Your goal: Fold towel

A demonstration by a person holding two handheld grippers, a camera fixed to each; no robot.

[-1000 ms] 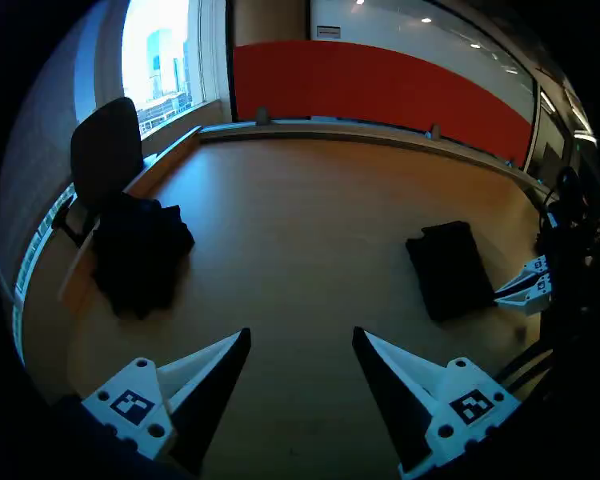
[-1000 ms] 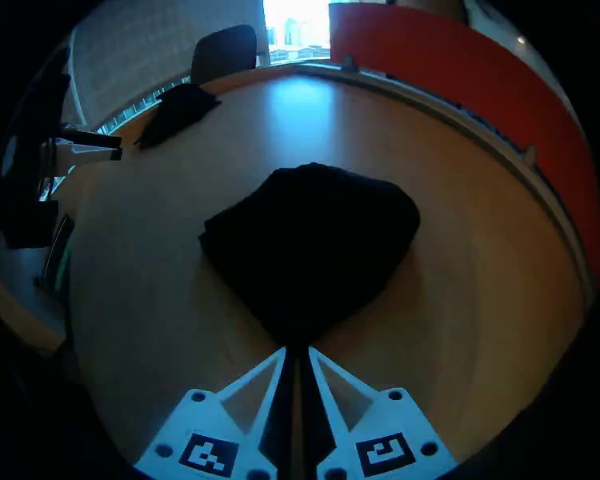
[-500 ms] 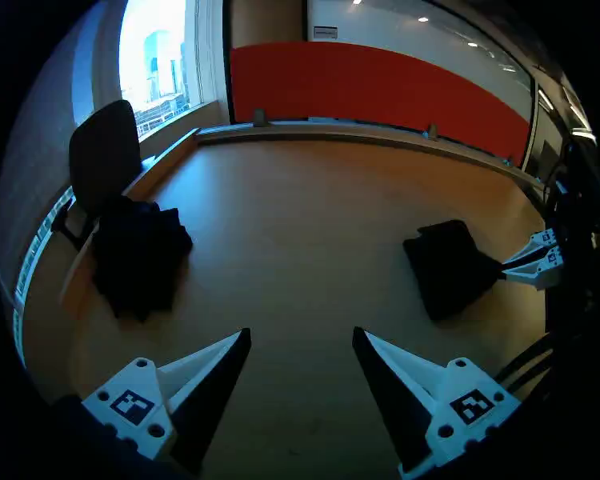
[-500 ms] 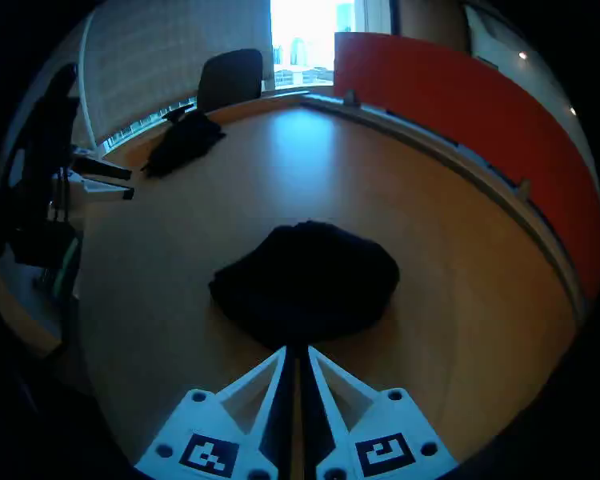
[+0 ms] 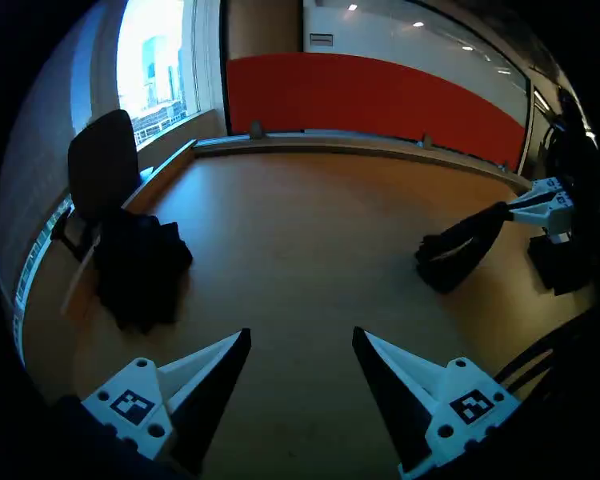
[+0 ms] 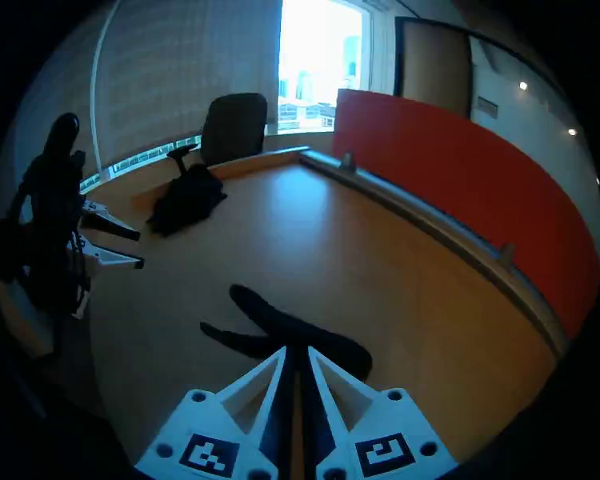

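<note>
A dark towel hangs in a long drooping bundle on the right of the wooden table, its lower end resting on the tabletop. My right gripper is shut on its upper edge, raised above the table. In the right gripper view the towel stretches away from my right gripper, whose fingers are closed together on the cloth. My left gripper is open near the table's front edge with nothing between its fingers, and it appears again as the left gripper at the far left, held by a person's hand.
A heap of dark cloth lies at the table's left edge beside a black office chair. A red partition runs along the far edge. Bright windows stand behind the chair. Dark gear sits at the right edge.
My right gripper has risen, pulling the towel up from a flat folded pad into a hanging bundle. My left gripper has stayed open in place.
</note>
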